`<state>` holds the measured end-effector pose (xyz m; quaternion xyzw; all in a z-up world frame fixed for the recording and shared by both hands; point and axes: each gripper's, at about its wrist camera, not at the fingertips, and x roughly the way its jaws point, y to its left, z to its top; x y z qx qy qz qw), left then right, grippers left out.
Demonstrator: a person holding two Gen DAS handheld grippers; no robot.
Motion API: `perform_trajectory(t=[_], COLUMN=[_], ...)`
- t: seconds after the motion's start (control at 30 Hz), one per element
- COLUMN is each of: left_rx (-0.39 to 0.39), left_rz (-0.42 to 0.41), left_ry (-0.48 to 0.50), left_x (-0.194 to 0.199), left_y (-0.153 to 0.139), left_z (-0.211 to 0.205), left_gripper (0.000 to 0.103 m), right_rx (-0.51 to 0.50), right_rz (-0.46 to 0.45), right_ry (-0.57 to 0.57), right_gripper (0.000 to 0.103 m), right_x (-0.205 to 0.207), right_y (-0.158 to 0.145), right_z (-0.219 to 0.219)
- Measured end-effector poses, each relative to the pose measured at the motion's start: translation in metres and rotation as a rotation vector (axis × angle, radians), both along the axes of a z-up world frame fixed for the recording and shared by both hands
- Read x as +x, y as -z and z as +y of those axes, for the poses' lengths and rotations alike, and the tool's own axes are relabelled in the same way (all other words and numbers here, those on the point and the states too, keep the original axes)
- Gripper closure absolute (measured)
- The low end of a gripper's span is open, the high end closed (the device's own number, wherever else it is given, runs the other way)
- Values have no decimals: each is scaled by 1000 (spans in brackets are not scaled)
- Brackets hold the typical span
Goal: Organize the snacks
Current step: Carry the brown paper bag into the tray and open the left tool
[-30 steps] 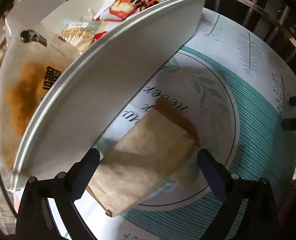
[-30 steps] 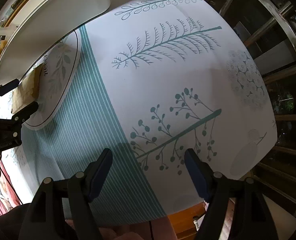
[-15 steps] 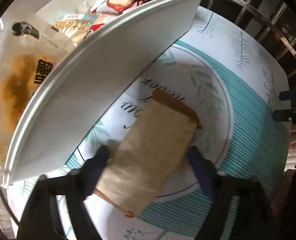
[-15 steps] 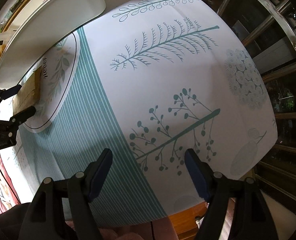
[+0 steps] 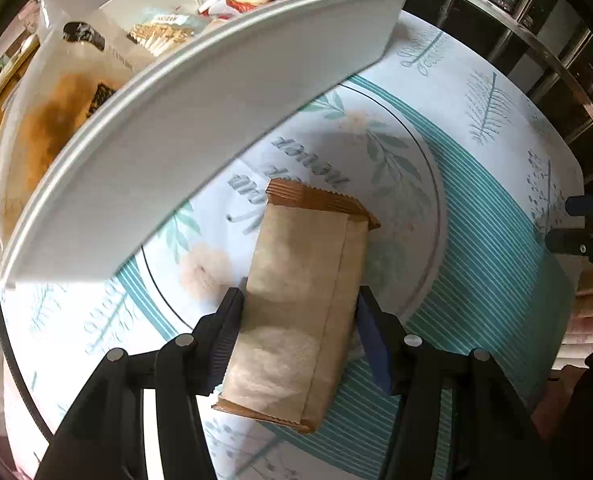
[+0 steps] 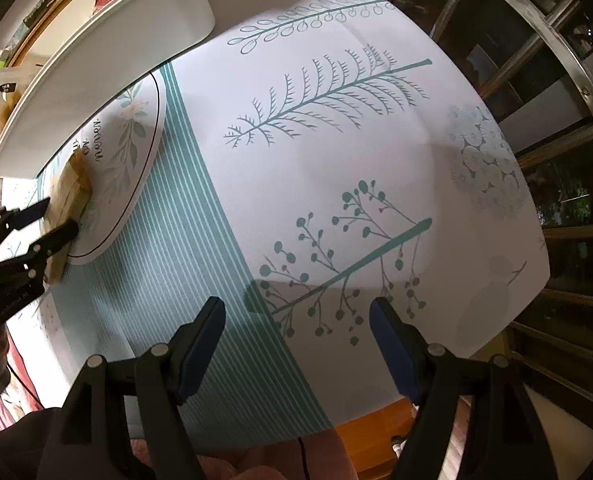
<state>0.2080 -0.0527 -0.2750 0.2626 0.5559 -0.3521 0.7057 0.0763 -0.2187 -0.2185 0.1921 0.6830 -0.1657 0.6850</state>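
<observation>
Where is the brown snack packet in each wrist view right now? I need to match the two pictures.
Left wrist view: the brown snack packet lies low in the centre, between the fingers of the left tool.
Right wrist view: the same packet sits at the far left edge, with the left tool closing around it.
Shared landmark: the white bin just behind the packet.

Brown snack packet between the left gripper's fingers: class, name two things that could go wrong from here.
1. The left gripper pinches the brown snack packet only at its soft sides, so it may buckle or slip when lifted.
2. The white tray wall stands close behind; a low carry could catch the packet on its rim.
</observation>
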Motion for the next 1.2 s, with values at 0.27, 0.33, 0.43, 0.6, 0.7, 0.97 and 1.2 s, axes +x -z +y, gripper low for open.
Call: perform_trajectory(t=[0.27, 0.33, 0.43, 0.6, 0.7, 0.97, 1.2], left_rx=[11, 0, -4, -27, -7, -79, -176], left_rz=[-8, -14, -16, -42, -85, -146, -162], left_ry=[-44, -57, -58, -29, -26, -80, -215], left_x=[-24, -29, -34, -36, -26, 41, 103], left_y=[-25, -42, -68, -118, -144, -189, -186], left_z=[10, 10, 7, -1, -7, -20, -32], left_gripper=[48, 48, 48, 48, 48, 48, 48], right_rx=[4, 19, 64, 113, 137, 127, 121], right_rz=[-40, -50, -55, -40, -53, -60, -133], right_ry=[11, 31, 59, 129, 146, 69, 7], right_gripper=[28, 28, 28, 28, 28, 28, 28], right_x=[-2, -2, 7, 26, 37, 58, 50], right_y=[-18, -21, -22, -22, -30, -45, -64], right_z=[-9, -13, -22, -36, -41, -34, -30])
